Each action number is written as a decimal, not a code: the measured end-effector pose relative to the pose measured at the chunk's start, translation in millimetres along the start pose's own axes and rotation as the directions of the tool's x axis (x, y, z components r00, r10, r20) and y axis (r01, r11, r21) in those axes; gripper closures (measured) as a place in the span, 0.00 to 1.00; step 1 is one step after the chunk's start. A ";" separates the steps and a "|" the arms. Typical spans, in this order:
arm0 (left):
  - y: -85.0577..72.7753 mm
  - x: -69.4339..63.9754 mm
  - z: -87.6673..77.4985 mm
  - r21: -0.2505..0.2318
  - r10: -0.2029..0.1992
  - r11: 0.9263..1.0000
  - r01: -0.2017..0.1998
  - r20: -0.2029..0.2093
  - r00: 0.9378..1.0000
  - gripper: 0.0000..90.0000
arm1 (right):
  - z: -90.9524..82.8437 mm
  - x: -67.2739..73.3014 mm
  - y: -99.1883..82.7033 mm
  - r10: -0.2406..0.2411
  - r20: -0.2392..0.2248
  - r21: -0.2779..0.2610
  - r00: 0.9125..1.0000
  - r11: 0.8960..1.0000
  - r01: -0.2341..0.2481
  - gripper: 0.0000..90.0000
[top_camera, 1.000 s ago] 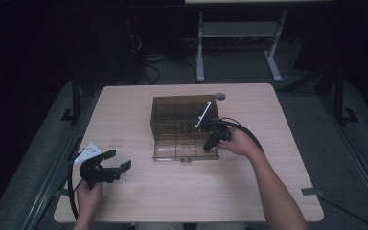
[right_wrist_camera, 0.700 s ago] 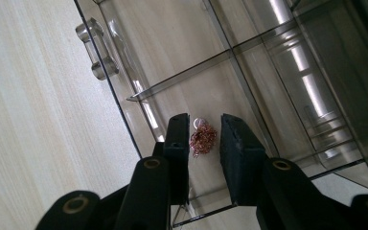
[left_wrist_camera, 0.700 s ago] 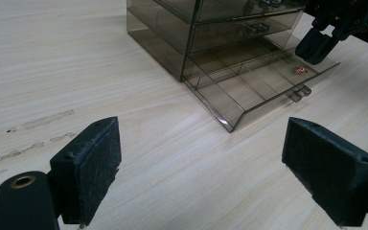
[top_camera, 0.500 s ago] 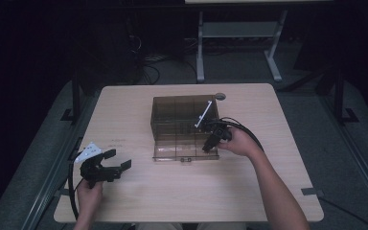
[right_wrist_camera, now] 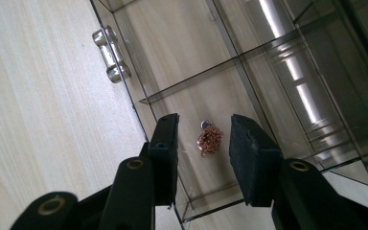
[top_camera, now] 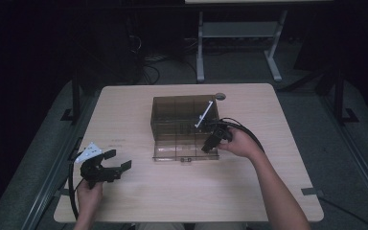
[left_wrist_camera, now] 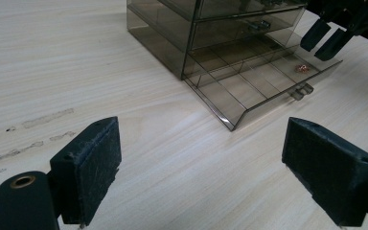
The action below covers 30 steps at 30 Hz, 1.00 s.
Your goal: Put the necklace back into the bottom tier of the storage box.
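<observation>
1. Drawer (top_camera: 184,147) of the smoky plastic organizer box (top_camera: 184,115) is already pulled out toward the person, so opening is done imo.
2. Little copper-colored chain clump (right_wrist_camera: 210,140) is lying on the drawer floor, in the end compartment near the front wall and close to the handle (right_wrist_camera: 109,53). You can also spot it from the left tool's cam (left_wrist_camera: 301,68).
3. Right tool (right_wrist_camera: 202,143) hangs right over it, jaws partway apart and just been opening, chain sits between them but the pads aren't touching it. Looks like a drop-off that's basically finished.
4. Left tool (top_camera: 116,161) is parked well apart at the near left of the table (top_camera: 139,201), jaws wide, holding nothing.
5. What's left, prob: pull the right tool back and push the drawer shut.
6. Count: 1 box, 1 open drawer, 1 handle w/ 2 little posts, 1 chain clump, 2 tools. More closed drawers sit above the open one, can't tell exactly how many.
</observation>
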<state>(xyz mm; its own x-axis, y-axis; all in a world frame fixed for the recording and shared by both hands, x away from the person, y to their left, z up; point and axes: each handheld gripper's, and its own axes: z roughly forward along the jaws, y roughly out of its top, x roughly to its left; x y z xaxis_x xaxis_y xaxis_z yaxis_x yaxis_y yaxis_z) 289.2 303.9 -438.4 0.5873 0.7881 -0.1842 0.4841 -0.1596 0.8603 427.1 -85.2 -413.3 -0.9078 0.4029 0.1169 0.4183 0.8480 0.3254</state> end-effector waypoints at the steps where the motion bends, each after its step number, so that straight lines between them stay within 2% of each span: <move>1: 0.0 0.0 -0.1 0.000 0.000 1.000 0.000 0.000 1.000 0.14 | -0.6 0.4 -0.1 0.000 0.002 0.000 1.000 1.000 0.000 0.69; 13: -0.1 -1.4 -0.9 -0.001 0.000 1.000 0.000 0.006 1.000 0.14 | -13.3 9.8 -3.5 -0.014 0.029 -0.021 0.999 1.000 0.015 0.62; 19: -0.4 -2.0 -0.4 0.002 0.007 1.000 -0.007 0.006 1.000 0.14 | -26.2 14.1 -13.3 -0.008 0.037 -0.041 0.999 0.999 0.009 0.59; 30: -0.3 -2.4 -0.2 0.002 0.004 1.000 -0.004 0.007 1.000 0.14 | -36.7 20.4 -26.6 -0.013 0.052 -0.059 0.999 0.998 0.017 0.48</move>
<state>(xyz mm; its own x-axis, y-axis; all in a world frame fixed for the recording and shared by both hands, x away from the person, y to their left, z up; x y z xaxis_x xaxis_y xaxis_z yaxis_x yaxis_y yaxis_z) 287.5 302.2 -438.1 0.5938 0.7832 -0.1843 0.4828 -0.1636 0.8603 396.3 -112.2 -385.2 -0.9104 0.4088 0.0635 0.4006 0.8327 0.3824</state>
